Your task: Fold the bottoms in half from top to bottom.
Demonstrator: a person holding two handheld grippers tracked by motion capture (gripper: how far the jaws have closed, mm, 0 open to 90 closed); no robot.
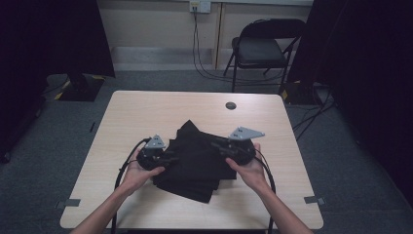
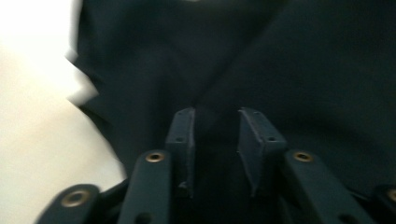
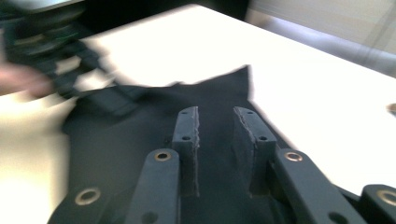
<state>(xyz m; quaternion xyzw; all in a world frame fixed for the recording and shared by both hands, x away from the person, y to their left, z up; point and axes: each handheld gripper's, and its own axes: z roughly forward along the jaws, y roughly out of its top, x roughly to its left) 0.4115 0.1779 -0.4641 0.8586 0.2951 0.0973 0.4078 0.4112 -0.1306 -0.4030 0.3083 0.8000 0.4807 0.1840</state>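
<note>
A black cloth [image 1: 195,168] lies folded and rumpled on the middle of the light wooden table [image 1: 146,109], with one corner pointing to the far side. My left gripper [image 1: 169,158] rests at the cloth's left edge and points right. In its own view the jaws [image 2: 216,114] stand apart just above the dark fabric [image 2: 303,70], with nothing pinched between them. My right gripper [image 1: 217,146] comes in from the cloth's right side and points left. Its jaws [image 3: 215,112] are also apart over the cloth [image 3: 130,135]. The left gripper [image 3: 56,51] appears blurred beyond them.
A round cable hole [image 1: 230,105] sits near the table's far edge. A black folding chair [image 1: 260,48] stands behind the table on the grey carpet, with cables along the wall. Bare tabletop surrounds the cloth on all sides.
</note>
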